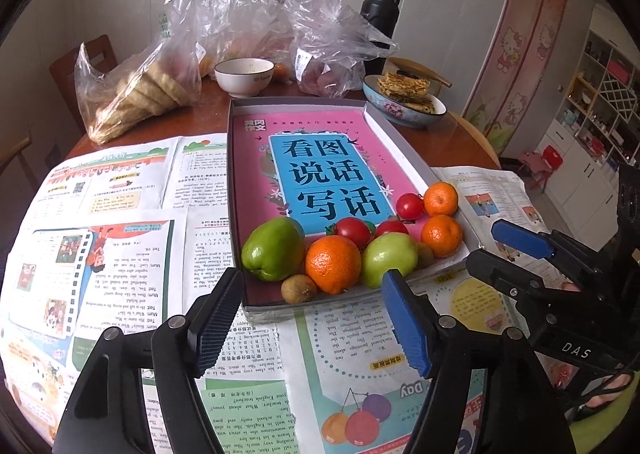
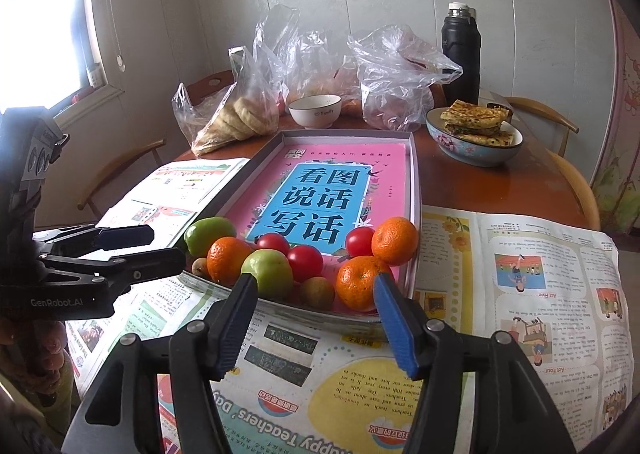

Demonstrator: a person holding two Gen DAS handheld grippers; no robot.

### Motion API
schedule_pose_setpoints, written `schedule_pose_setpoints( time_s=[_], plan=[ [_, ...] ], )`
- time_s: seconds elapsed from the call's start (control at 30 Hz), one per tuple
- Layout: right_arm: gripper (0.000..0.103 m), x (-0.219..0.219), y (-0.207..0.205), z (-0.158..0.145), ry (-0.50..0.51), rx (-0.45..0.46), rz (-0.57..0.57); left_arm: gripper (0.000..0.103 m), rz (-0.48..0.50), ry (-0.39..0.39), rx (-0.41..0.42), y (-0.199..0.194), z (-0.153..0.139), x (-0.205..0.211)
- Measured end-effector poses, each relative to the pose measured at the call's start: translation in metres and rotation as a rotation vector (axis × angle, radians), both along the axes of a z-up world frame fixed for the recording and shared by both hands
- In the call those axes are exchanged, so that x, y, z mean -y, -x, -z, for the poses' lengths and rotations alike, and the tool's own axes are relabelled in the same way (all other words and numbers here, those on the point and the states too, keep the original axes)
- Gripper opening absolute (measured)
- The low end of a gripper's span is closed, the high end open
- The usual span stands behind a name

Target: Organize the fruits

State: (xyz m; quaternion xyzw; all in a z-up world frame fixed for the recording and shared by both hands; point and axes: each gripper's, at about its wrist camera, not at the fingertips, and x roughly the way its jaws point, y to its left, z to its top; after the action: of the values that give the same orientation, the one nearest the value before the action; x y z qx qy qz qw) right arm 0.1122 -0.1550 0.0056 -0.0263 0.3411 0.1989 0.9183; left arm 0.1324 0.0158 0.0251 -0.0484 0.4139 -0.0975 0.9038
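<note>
Round wooden table (image 2: 500,182) was covered at the near side with printed newspaper sheets (image 2: 532,274). At the far side stood a white bowl (image 2: 315,111), a blue patterned bowl (image 2: 472,150) piled with fried flatbread pieces (image 2: 476,120), and a black thermos flask (image 2: 460,54) against the wall. Several clear plastic bags (image 2: 396,70) sat behind the white bowl; the leftmost bag (image 1: 136,90) held stacked round breads. Wooden chairs (image 2: 560,122) ringed the table. A window (image 2: 44,34) lit the left. Cartoon-cat door panels (image 1: 520,50) and white shelving (image 1: 600,94) were at right.
</note>
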Motion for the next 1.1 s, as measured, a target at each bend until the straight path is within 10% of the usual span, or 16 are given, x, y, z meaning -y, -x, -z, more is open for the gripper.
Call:
schedule_pose_setpoints(
  time_s=[0.43, 1.1],
  plan=[
    [0.092, 0.006, 0.038, -0.024, 0.003, 0.099, 0.051, 0.08, -0.017, 0.0, 0.03, 0.036, -0.012, 0.008],
    [0.102, 0.019, 0.111, 0.002, -0.031, 0.122, 0.112, 0.081, -0.089, -0.01, -0.004, 0.101, 0.026, 0.019]
  ],
)
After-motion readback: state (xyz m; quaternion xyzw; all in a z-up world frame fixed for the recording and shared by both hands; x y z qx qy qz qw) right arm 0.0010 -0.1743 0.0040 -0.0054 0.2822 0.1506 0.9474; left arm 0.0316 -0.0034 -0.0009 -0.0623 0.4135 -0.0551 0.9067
